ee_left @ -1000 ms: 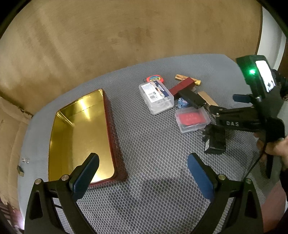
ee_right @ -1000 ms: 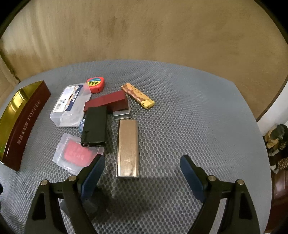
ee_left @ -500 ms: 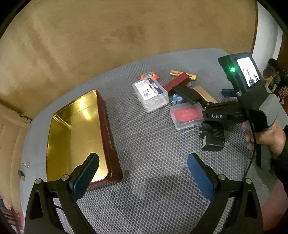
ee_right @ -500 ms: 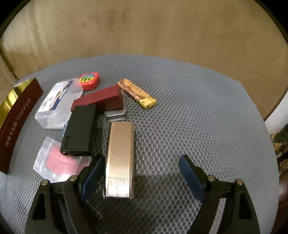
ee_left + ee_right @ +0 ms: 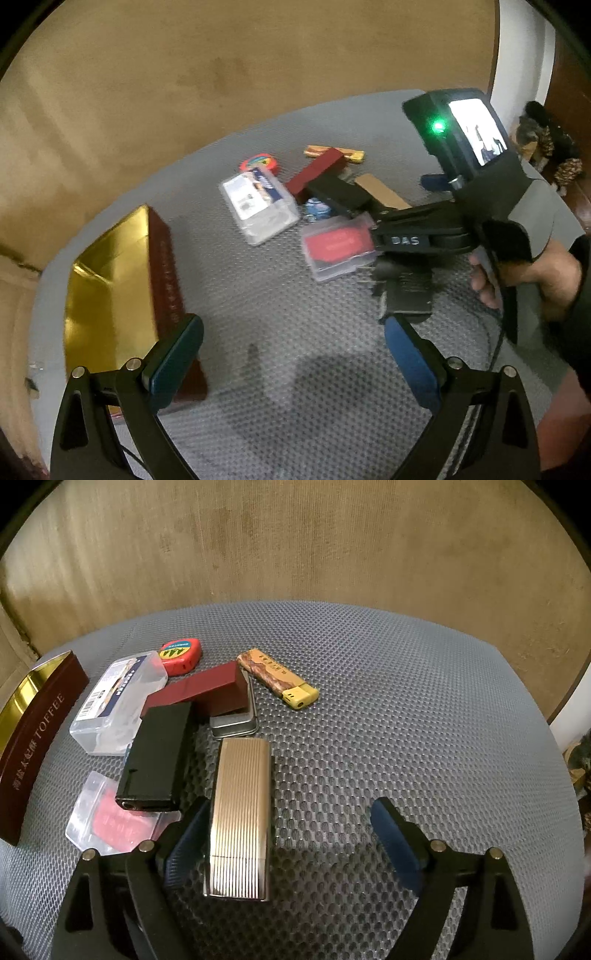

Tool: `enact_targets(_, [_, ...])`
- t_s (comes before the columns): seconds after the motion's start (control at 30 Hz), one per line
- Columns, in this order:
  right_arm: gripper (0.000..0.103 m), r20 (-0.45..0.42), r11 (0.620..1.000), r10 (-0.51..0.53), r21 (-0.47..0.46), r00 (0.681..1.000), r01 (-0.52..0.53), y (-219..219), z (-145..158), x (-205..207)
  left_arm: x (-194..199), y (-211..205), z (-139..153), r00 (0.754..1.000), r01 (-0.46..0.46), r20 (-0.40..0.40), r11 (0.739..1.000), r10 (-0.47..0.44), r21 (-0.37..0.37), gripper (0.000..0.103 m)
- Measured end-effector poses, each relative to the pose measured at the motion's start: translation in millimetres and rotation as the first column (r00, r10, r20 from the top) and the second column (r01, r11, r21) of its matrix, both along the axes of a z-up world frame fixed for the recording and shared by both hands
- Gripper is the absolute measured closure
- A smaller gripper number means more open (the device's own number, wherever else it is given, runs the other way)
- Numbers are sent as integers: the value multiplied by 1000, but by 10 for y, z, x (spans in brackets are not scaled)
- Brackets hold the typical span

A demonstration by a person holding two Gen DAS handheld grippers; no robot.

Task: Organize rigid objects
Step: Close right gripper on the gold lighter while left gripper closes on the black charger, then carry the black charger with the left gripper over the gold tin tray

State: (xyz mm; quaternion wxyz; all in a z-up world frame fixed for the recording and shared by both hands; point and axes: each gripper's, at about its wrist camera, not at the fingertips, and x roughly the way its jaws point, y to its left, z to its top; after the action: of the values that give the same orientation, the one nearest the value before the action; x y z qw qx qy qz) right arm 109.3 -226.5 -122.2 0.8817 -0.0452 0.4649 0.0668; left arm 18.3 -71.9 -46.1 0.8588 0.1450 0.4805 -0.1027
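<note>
Mat [image 5: 388, 709]: grey, matt, honeycomb-textured mesh under everything. Wall [image 5: 295, 542] behind: tan, rough, blotchy finish.

Ribbed case [image 5: 240, 812], between the right gripper's [image 5: 291, 834] fingers, against the left pad: polished metal, fine lengthwise grooves, pale gold sheen.

Black case [image 5: 157, 755], left of it: smooth, semi-gloss, looks plastic.

Clear boxes, near-left [image 5: 107, 823] and further ahead [image 5: 118, 701]: transparent glossy plastic.

Small tin [image 5: 234, 723] ahead: dull grey metal.

Maroon box [image 5: 207, 694]: matt, smooth.

Lighter [image 5: 277, 679]: glossy plastic, printed body.

Toffee tin [image 5: 110, 288], by the left gripper's [image 5: 291, 354] left finger: mirror-gold inside, maroon outside.

Finger pads [image 5: 406, 354]: matt blue, rubbery-looking.
</note>
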Motion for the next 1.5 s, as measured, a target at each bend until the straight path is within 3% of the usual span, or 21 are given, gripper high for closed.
enact_targets(0.2, [14, 4, 1000, -2, -5, 1000, 2, -32, 18, -3, 51, -196, -89, 999, 44, -1, 999, -44, 9, 5])
enact_targets(0.27, [18, 10, 1000, -3, -2, 1000, 3, -15, 18, -33, 56, -248, -108, 998, 60, 0, 998, -60, 6, 5])
enact_targets(0.33, [33, 20, 1000, 3, 10, 1000, -3, -28, 26, -64, 75, -291, -148, 998, 66, -12, 998, -66, 4, 5])
enact_targets(0.47, [42, 31, 1000, 27, 8, 999, -27, -56, 38, -103, 85, -347, -201, 998, 64, -22, 998, -65, -8, 5])
enact_targets(0.63, [69, 45, 1000, 17, 0, 999, -17, -199, 44, -148, 99, -379, -269, 996, 69, -52, 996, -71, -54, 5])
enact_targets(0.93, [72, 42, 992, -123, 23, 992, 122, -688, 56, -121, 170, -486, -430, 993, 63, -92, 995, -70, -74, 9])
enact_targets(1.13, [71, 50, 992, -118, -32, 992, 119, -572, 50, -99, 207, -653, -571, 993, 93, -73, 995, -95, -33, 16])
enact_targets(1.27, [71, 46, 993, -121, -1, 992, 121, -645, 50, -102, 236, -672, -613, 994, 92, -62, 995, -94, -43, 20])
enact_targets(1.37, [70, 48, 993, -118, -12, 992, 119, -656, 52, -120, 270, -689, -626, 993, 103, -50, 993, -105, -53, 30])
enact_targets(1.43, [70, 48, 993, -118, -9, 992, 119, -659, 46, -118, 254, -700, -621, 992, 116, -43, 991, -119, -67, 43])
enact_targets(1.5, [70, 47, 993, -119, -3, 992, 119, -675, 45, -123, 235, -719, -618, 991, 127, -33, 990, -129, -66, 43])
